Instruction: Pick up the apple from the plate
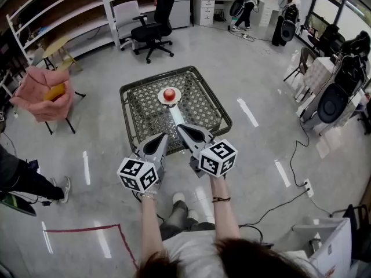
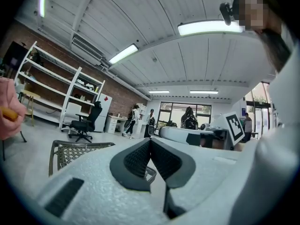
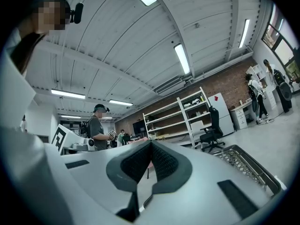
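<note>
Reaching for the apple (image 1: 168,94) from here carries a few risks, as I judge it. It sits on a small white plate (image 1: 162,99) toward the far side of a wire-mesh table (image 1: 139,117), well apart from both claws, which are held side by side near the table's near edge. The left claw (image 1: 163,136) and the right claw (image 1: 181,127) each have their dark pads pressed together with nothing between them, as both gripper views show. The first hazard is going in like that: a closed tip would poke the apple rather than straddle it, and a round fruit on a smooth plate would likely roll onto the mesh or over the table rim. Whichever claw goes must spread wide before it arrives. A second hazard is coming in too low and catching the plate's lip, which could slide or tip what looks like a light plate. Closing off-centre would probably push the apple sideways, since its skin is smooth and curved. Both gripper views look out across the room and neither shows the apple, so aiming would rest on the head view alone.
</note>
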### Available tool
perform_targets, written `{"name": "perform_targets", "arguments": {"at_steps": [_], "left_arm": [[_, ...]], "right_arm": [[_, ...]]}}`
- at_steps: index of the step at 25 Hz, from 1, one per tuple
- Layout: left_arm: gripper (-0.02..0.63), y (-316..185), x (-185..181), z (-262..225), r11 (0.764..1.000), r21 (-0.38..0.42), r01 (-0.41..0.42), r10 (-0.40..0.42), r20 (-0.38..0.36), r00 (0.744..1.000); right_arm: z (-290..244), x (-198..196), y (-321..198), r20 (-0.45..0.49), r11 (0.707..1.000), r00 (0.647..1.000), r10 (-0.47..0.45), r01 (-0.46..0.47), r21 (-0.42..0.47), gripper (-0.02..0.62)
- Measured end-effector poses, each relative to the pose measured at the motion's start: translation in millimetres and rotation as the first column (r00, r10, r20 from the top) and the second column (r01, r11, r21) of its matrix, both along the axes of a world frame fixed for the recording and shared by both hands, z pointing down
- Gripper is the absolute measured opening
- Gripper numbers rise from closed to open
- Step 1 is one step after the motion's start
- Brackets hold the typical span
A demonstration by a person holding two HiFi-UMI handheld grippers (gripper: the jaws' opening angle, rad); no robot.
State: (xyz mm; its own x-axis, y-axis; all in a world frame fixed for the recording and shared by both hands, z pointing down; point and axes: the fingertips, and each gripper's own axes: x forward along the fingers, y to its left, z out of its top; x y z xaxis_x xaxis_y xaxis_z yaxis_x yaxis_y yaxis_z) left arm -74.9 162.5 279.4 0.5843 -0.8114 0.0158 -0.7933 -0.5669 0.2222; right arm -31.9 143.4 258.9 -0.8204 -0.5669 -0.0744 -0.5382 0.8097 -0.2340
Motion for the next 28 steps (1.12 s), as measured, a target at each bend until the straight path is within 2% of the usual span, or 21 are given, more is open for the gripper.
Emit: {"name": "perform_targets", "arguments": {"at_steps": [28], "left_arm": [[0.011,-147.0,-18.5,10.2,0.996,-0.028,-0.084,0.085,0.019,0.996]], "right_arm": [[14.2,-21.5,-130.8,-0.043,0.998,0.998,0.053,-0.054,-0.028,0.009]]}}
